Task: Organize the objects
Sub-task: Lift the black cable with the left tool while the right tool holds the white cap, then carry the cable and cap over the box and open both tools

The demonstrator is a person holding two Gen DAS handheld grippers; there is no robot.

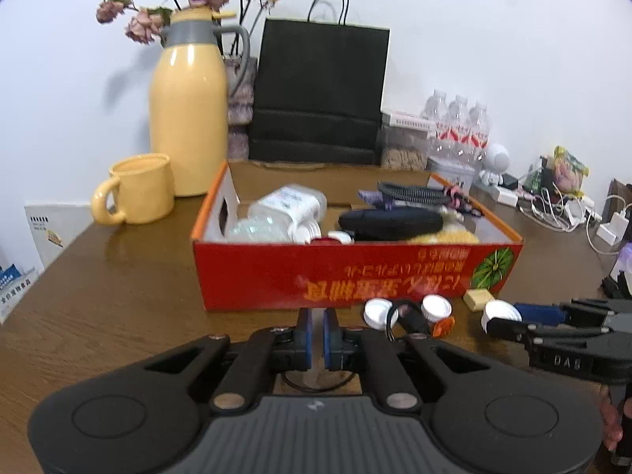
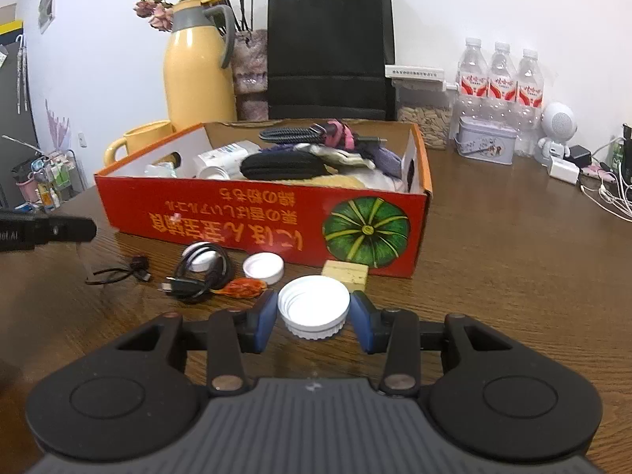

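Note:
A red cardboard box holds bottles, a black pouch and cables. In front of it lie white caps, a coiled black cable, an orange wrapper and a tan block. My right gripper is closed around a large white cap, pads at its sides; it shows in the left wrist view. My left gripper is shut and empty, just before the box front, above a thin black cable.
A yellow jug with dried flowers, a yellow mug and a black paper bag stand behind the box. Water bottles, a tin, a white robot figure and chargers sit right.

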